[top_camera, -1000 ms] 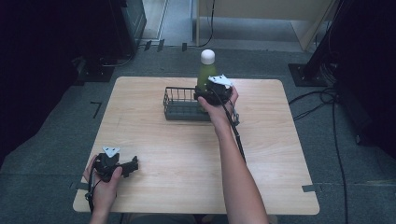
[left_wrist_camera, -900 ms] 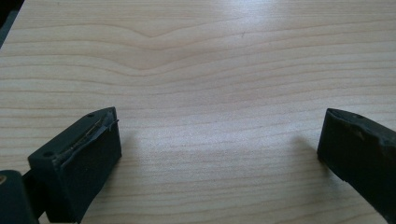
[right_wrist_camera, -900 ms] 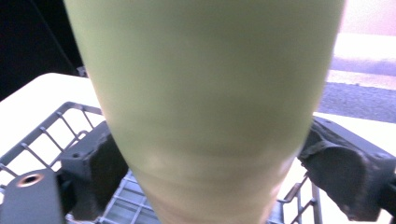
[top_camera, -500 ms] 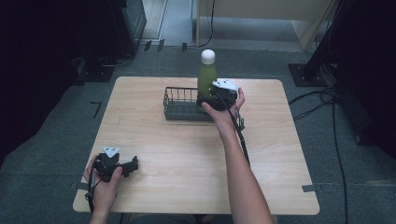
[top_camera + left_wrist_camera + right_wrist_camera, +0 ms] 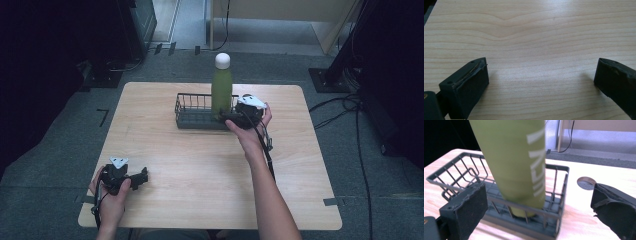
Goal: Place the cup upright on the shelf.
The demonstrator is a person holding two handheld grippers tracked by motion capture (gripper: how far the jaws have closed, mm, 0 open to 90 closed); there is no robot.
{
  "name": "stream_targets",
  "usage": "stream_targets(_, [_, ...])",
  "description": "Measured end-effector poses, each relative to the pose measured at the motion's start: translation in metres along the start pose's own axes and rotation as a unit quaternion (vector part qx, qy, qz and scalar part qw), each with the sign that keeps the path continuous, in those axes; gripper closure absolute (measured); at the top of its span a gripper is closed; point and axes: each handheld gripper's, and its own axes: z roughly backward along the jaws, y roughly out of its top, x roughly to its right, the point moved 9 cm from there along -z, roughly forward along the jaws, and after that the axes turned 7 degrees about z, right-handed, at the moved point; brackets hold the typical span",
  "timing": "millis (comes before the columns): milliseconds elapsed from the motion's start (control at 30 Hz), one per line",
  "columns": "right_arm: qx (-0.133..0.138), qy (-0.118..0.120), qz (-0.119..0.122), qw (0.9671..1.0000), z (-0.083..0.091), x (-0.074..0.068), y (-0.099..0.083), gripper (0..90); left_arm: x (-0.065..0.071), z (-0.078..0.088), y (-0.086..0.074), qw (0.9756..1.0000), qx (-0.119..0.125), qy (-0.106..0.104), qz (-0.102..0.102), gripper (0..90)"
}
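Green bottle [image 5: 221, 90] upright in wire basket [image 5: 192, 111], its right end, table's [image 5: 200, 165] 12 o'clock.

Right gripper [image 5: 231, 117] jaws just opened, spread wide off bottle, nothing between pads. Step: release after placing, likely.

Left gripper [image 5: 142, 177] at 7 o'clock, gaping, empty, over bare wood.

Next: back right gripper straight out, no nudge to bottle.

White lettering running lengthwise on green bottle [image 5: 511, 162], seen in right gripper view; cut off by frame edge and angle, no word readable. No other text.
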Motion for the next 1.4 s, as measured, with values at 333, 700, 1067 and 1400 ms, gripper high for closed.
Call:
stream_targets(333, [-0.007,-0.01,0.002,0.9999,0.025,0.02,-0.026,0.7,0.0,0.0,0.0,1.0,0.0,0.0,0.0,0.1])
stream_targets(700, [-0.016,-0.027,-0.025,0.9992,0.051,0.052,-0.064,0.7,0.0,0.0,0.0,1.0,0.001,0.0,0.0,0.2])
stream_targets(1067, [-0.032,-0.051,-0.033,0.9977,0.072,0.081,-0.101,0.8,0.0,0.0,0.0,1.0,-0.001,0.0,-0.002,0.1])
stream_targets(1400, [-0.053,-0.065,-0.048,0.9953,0.093,0.106,-0.138,0.8,0.0,0.0,0.0,1.0,0.0,0.0,-0.001,0.1])
